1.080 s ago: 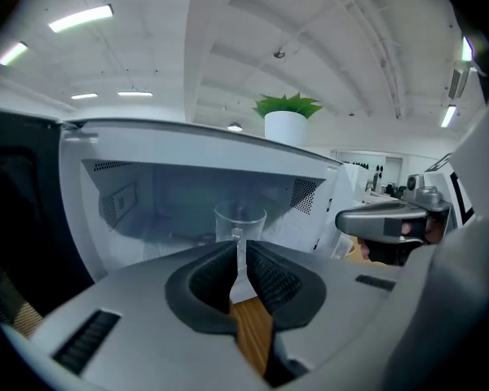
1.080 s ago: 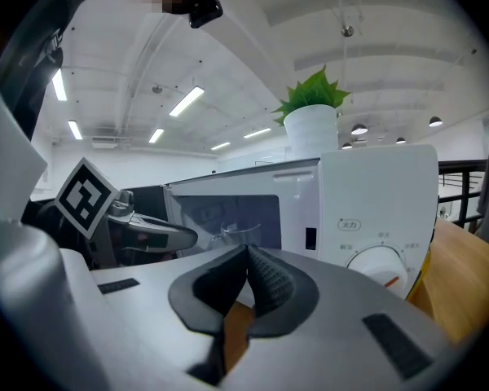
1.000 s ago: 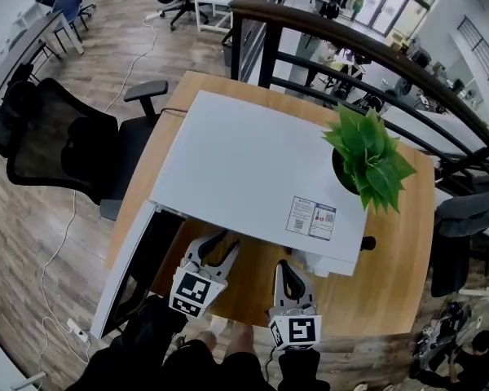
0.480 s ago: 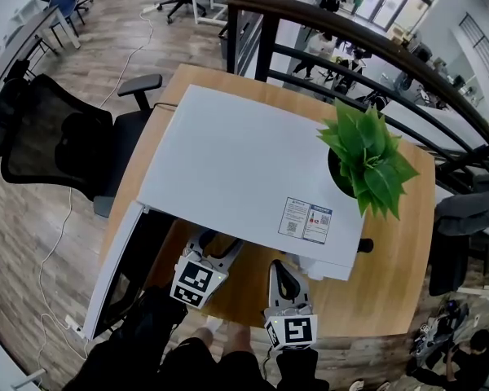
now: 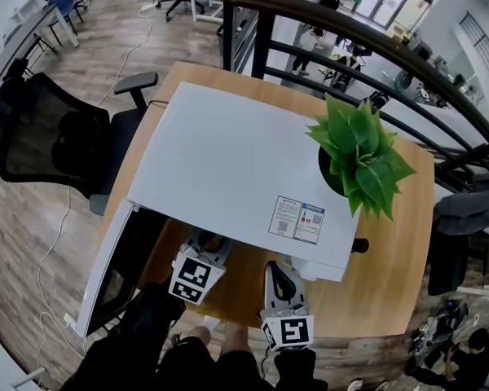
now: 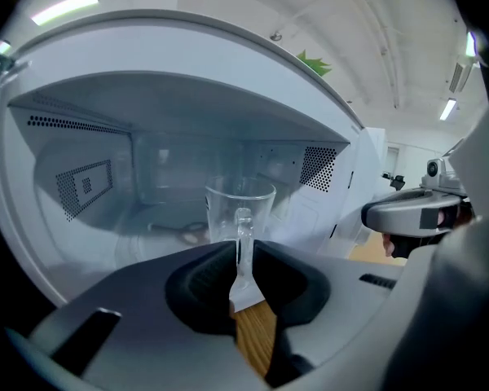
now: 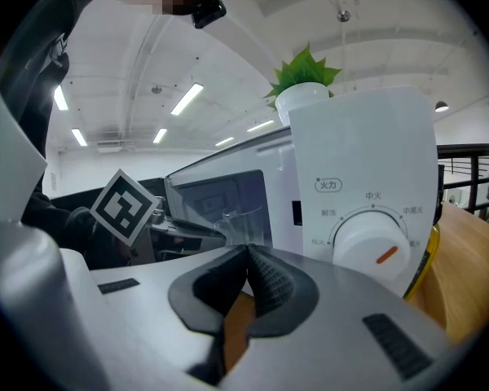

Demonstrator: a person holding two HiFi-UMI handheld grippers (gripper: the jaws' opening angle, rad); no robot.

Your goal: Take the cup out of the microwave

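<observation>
A clear glass cup [image 6: 239, 206] stands inside the open white microwave [image 5: 228, 161]. Its handle [image 6: 243, 243] faces me, and the rest of the cavity around it is bare. My left gripper [image 6: 243, 255] reaches into the opening; its jaws have just been closing and now pinch the handle. In the head view the left gripper [image 5: 208, 247] shows under the microwave's front edge, which hides the cup. My right gripper [image 7: 246, 255] is shut on nothing, in front of the control dial [image 7: 373, 247]. It also shows in the head view, where the right gripper [image 5: 275, 274] is above bare table.
The microwave door [image 5: 118, 267] hangs open to the left. A potted green plant [image 5: 359, 157] stands at the microwave's right on the wooden table [image 5: 391, 251]. A black office chair [image 5: 57, 145] is left of the table, and a dark railing [image 5: 367, 51] runs behind it.
The left gripper's jaws, spread wide a second ago, have narrowed onto the cup's handle, and the gripper has pushed a little further under the microwave's edge. The right gripper has stayed put.
</observation>
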